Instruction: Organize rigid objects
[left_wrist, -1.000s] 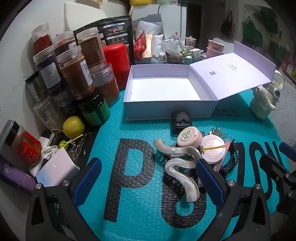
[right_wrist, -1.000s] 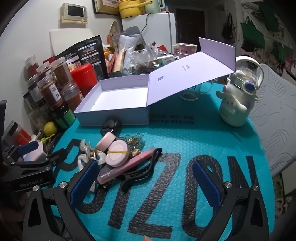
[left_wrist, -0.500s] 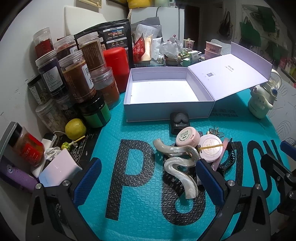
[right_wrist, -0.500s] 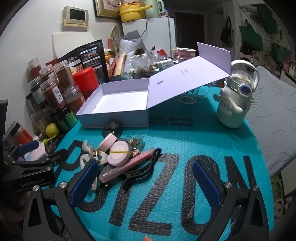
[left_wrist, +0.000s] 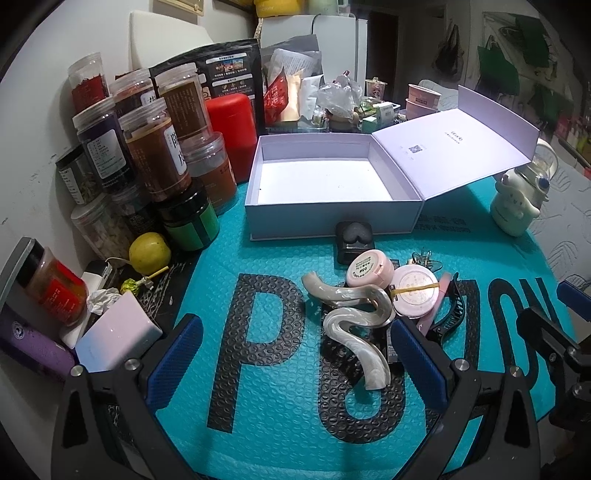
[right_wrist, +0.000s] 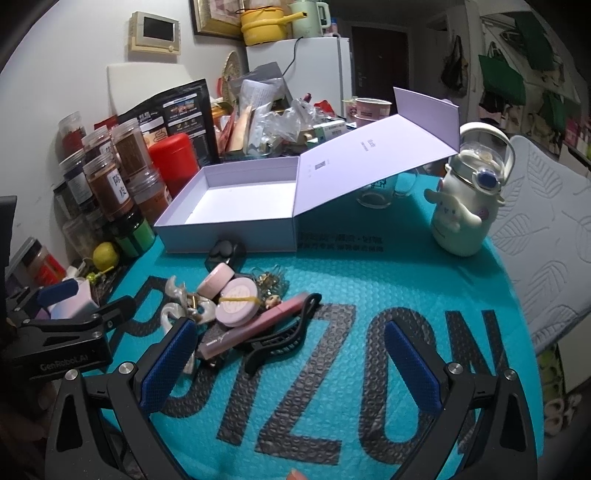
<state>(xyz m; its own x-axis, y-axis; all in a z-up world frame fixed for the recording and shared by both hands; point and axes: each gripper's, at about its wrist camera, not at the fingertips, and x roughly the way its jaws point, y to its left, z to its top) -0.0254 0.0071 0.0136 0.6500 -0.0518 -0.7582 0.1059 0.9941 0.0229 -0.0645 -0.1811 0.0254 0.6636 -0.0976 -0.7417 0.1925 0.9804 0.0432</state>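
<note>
Left hand-held gripper spread wide, pearly hair clip, empty lavender box

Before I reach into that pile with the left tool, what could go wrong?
The pearly wavy hair clip lies partly under the pink compacts, so lifting it may tip them off. The black claw clip and pink tube overlap; one could drag the other. The box lid hangs over a glass, so a bump may knock it.
</note>
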